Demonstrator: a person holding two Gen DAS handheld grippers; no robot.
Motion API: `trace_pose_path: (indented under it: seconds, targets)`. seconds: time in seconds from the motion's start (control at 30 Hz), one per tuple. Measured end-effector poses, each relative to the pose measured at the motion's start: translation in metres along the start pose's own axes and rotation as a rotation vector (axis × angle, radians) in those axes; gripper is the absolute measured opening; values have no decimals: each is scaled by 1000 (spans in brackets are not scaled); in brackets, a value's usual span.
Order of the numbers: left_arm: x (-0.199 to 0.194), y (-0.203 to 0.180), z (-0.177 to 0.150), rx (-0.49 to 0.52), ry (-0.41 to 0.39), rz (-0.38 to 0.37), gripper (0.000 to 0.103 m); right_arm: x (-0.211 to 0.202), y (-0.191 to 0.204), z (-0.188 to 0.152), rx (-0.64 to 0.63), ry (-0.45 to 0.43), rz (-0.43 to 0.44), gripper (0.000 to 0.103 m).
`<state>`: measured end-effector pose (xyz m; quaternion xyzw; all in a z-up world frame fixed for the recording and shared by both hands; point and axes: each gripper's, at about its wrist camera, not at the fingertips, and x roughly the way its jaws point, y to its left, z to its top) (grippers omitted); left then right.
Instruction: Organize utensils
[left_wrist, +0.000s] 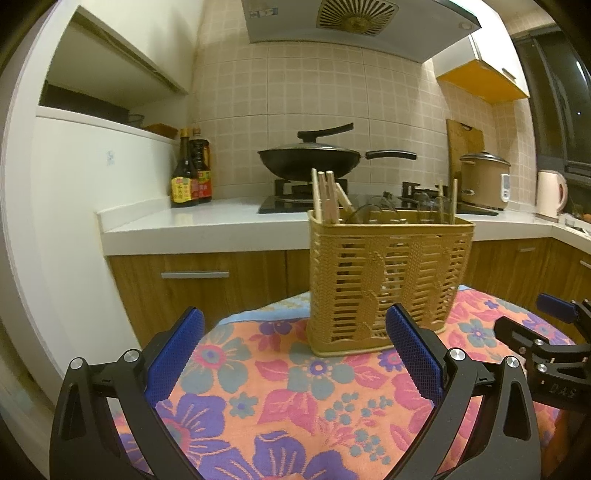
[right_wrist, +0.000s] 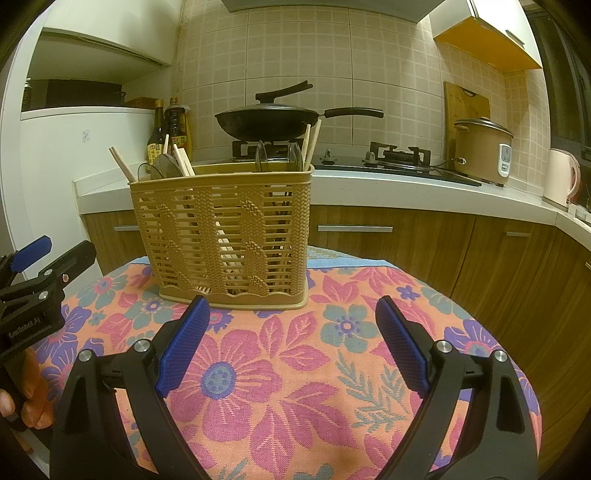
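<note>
Tan slotted plastic utensil basket (left_wrist: 388, 280) stands upright on the desk covered by a floral orange-pink cloth (left_wrist: 295, 387), at centre-right of the left wrist view and centre-left of the right wrist view (right_wrist: 221, 236). Pale wooden chopsticks (left_wrist: 327, 195) lean out of one end, more chopsticks (right_wrist: 310, 147) at the other end, with clear plastic spoons (right_wrist: 166, 166) between them, all standing roughly vertical, tips up. Left tongs (left_wrist: 295, 354) are apart and empty, low over the cloth; the basket sits ahead and slightly right of them. Right tongs (right_wrist: 291, 343) are also apart and empty; the basket lies ahead and slightly left. Both sit near the basket and neither touches it; which is nearer I cannot tell. No loose utensil is visible on the cloth, so the next reach likely goes up to the basket rim.
</note>
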<state>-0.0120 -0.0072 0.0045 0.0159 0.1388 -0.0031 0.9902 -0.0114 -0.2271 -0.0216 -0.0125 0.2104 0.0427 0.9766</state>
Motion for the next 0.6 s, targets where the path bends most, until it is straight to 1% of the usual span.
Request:
trace_pose_path:
  seconds: [0.03,0.13,0.23,0.33,0.47,0.6]
  targets:
    - [0,0,0,0,0,8,95,0,0,0,0,0,0,87]
    - [0,3,2,-10,5,0,96,0,0,0,-2,1,0,87]
    - [-2,4,2,-11,-13,-4,96,0,0,0,-4,-1,-2,87]
    - [-4,4,2,-7,-18,9,96,0,0,0,-3,0,-3,87]
    - [2,11,3,-53,23,-10,96,0,-1,0,-2,1,-2,87]
    - [3,16,2,-75,27,-12,96,0,0,0,-5,1,-2,87]
